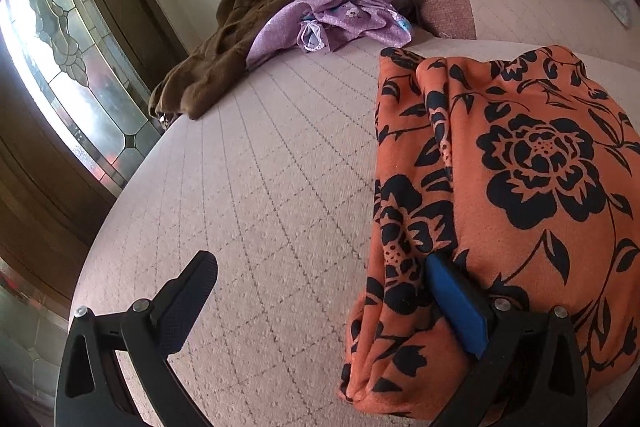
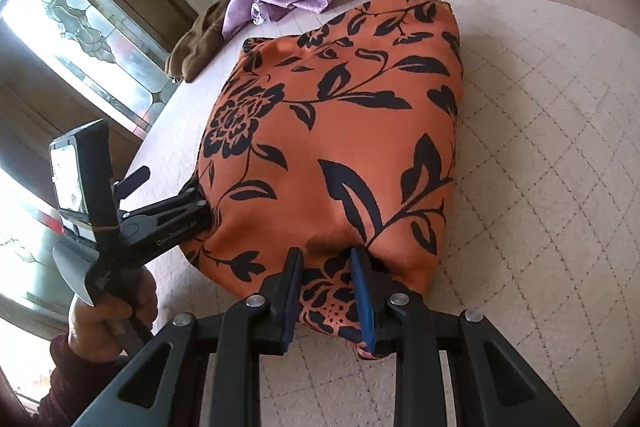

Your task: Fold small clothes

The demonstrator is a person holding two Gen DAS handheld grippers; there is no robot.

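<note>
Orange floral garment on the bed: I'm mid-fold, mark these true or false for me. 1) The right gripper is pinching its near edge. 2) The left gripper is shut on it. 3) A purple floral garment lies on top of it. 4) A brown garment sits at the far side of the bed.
1) True: the right gripper has the orange floral garment bunched between its pads.
2) False: the left gripper is wide open, one finger against the cloth's edge.
3) False: the purple floral garment lies apart, further back.
4) True: the brown garment lies beside the purple one.
</note>
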